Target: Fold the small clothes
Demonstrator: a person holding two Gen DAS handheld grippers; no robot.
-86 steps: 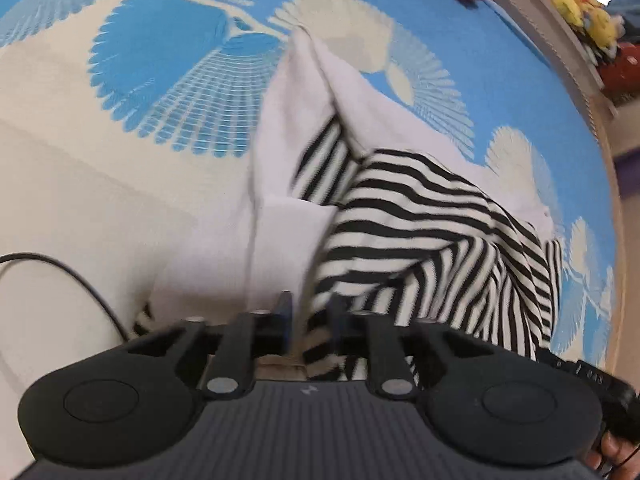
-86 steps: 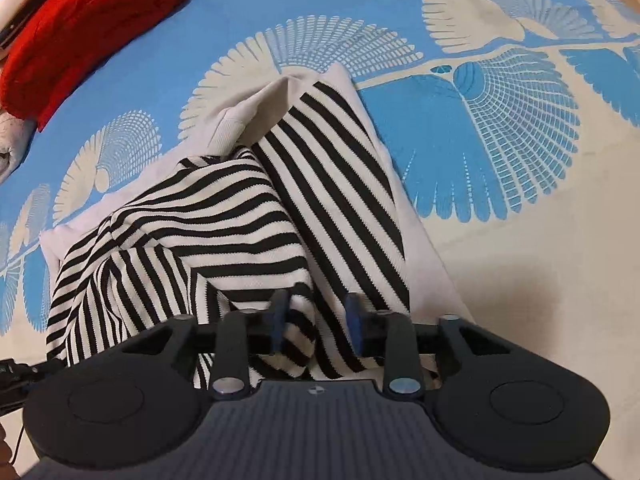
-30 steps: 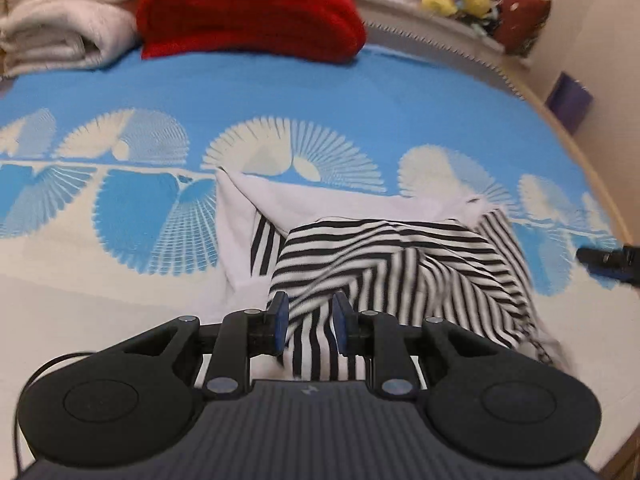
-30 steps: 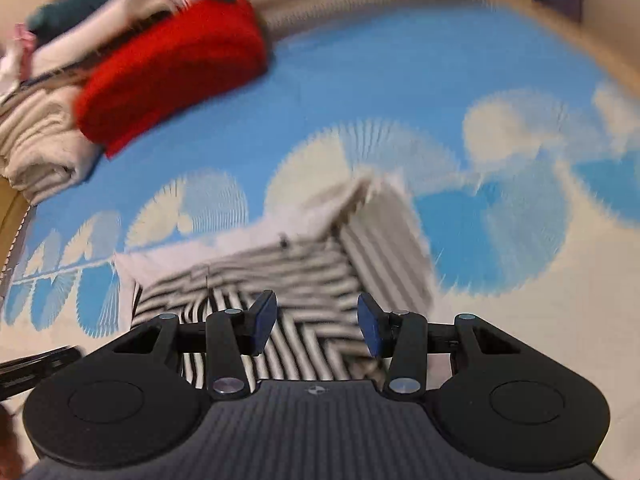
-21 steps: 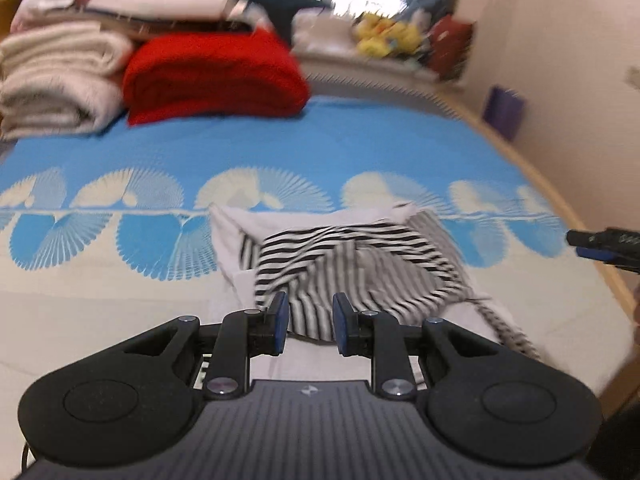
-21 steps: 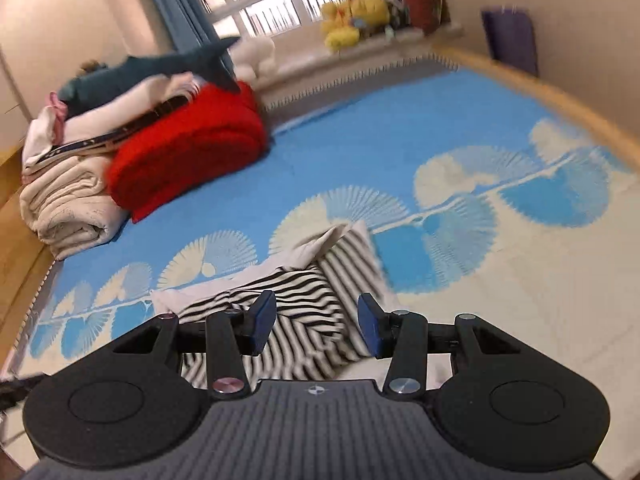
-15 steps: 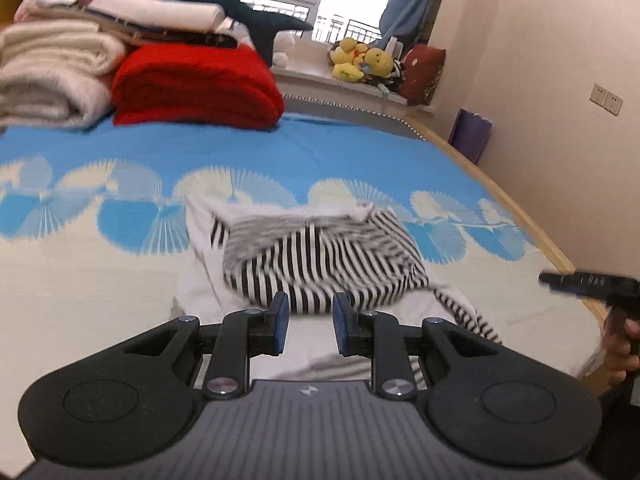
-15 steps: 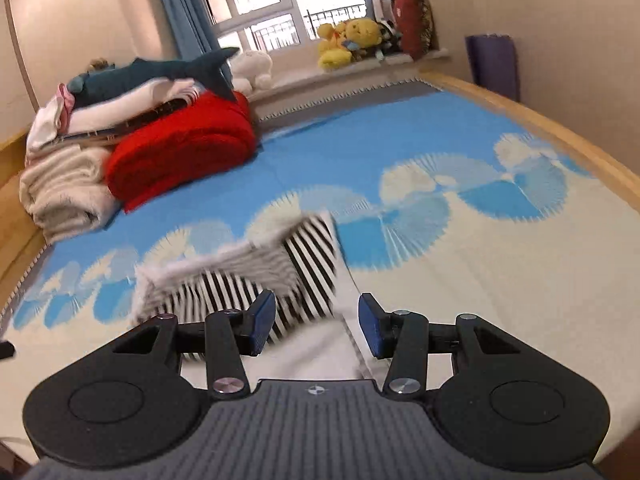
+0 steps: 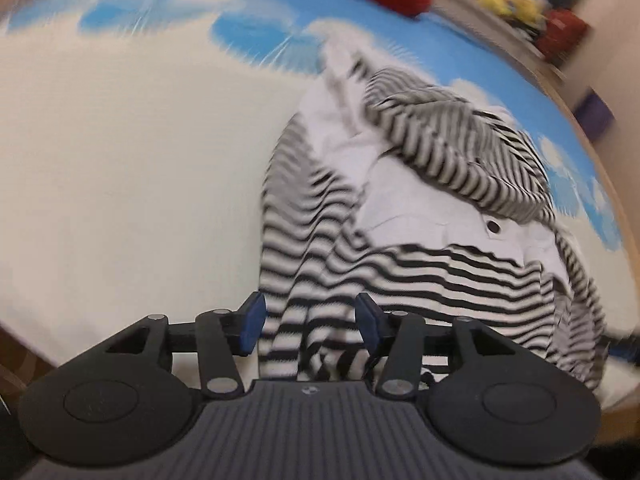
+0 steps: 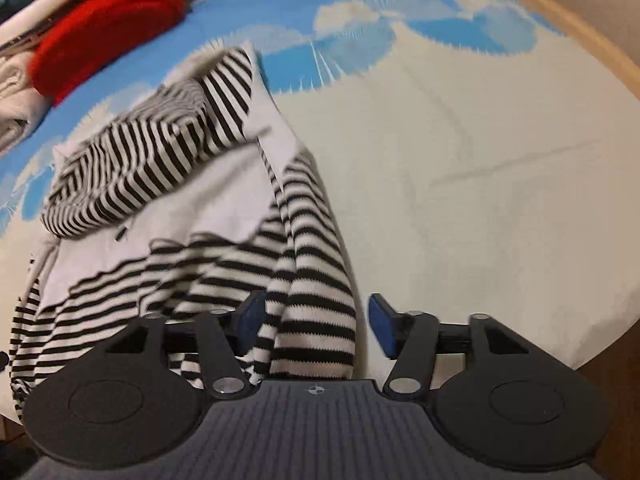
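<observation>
While both tongs open, left tongs (image 9: 308, 326), right tongs (image 10: 316, 326) straddle striped garment (image 9: 420, 216) hem, ungripped.

Left gripper (image 9: 308, 322) and right gripper (image 10: 316, 324) angled downward, fingers opening.

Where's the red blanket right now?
In the right wrist view, the red blanket sits upper left on the blue bedspread, beyond the striped garment, beside stacked pale linens.

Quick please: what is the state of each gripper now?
Left gripper: fingers opening, striped garment between them, not pinched.
Right gripper: fingers opening, striped garment between them, not pinched.
</observation>
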